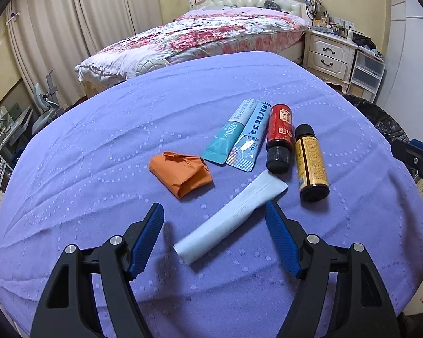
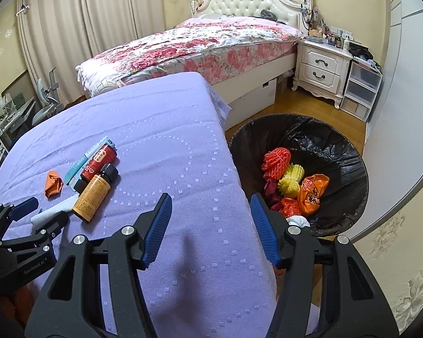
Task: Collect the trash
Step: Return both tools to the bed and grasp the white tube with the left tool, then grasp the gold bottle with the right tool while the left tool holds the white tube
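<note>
On the purple-covered table (image 1: 98, 140) lie a white tube (image 1: 228, 219), a crumpled orange paper (image 1: 180, 174), a teal sachet (image 1: 228, 135), a light blue sachet (image 1: 251, 138), a red bottle (image 1: 279, 138) and a yellow-labelled brown bottle (image 1: 311, 163). My left gripper (image 1: 214, 214) is open, its fingers either side of the white tube's near half. My right gripper (image 2: 211, 205) is open and empty over the table's right edge, beside the black-lined trash bin (image 2: 338, 146). The left gripper (image 2: 46, 211) and the yellow-labelled bottle (image 2: 94, 194) show in the right wrist view.
The bin holds red and yellow foam nets (image 2: 282, 169) and orange wrappers (image 2: 310, 194). A floral bed (image 2: 200, 45) stands behind the table, a white nightstand (image 2: 321, 67) and plastic drawers (image 2: 361, 90) to the right. Curtains and a desk are at left.
</note>
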Demonstrator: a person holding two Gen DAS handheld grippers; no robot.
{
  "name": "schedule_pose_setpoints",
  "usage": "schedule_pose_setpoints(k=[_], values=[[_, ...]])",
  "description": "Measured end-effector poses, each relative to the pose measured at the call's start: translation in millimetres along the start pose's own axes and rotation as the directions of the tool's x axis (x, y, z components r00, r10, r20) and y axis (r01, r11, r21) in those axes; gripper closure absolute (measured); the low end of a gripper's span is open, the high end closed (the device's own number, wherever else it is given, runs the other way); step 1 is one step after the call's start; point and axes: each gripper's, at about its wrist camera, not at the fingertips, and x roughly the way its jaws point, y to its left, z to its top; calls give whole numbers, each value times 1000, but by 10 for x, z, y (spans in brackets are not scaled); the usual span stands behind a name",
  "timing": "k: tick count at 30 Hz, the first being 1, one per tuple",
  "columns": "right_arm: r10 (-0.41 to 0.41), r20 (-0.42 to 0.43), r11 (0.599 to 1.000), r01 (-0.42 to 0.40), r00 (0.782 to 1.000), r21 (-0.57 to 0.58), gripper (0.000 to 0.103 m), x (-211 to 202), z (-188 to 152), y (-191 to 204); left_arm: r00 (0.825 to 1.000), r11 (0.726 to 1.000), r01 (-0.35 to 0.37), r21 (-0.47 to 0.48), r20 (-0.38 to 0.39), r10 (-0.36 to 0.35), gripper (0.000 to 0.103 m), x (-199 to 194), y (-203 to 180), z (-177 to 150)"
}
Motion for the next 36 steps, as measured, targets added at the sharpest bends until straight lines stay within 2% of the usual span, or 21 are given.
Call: schedule_pose_setpoints(k=[6, 8, 9, 17, 23, 36], values=[[3, -2, 1000, -3, 1000, 1, 46, 18, -4, 11, 1000, 1000, 9, -4, -3, -9, 32, 27, 20, 31], [3, -3, 1000, -3, 1000, 0, 46, 20, -5, 14, 1000, 1000, 21, -6, -3, -21, 44, 23, 23, 21], [4, -4, 1000, -4, 1000, -1, 46, 37, -9, 25, 1000, 1000, 27, -8, -2, -27, 46, 20, 28, 14], [7, -4, 1000, -7, 1000, -4, 46, 61, -26, 67, 998, 998, 57, 27, 14, -57, 84, -35, -46, -24], [8, -4, 1000, -8, 1000, -5, 46, 64, -29, 79, 996, 997, 78, 29, 41, -79, 85, -104, -43, -32], [21, -7, 999, -21, 1000, -26, 46, 60, -30, 212, 992, 995, 99, -28, 86, -97, 85, -304, 216, -44]])
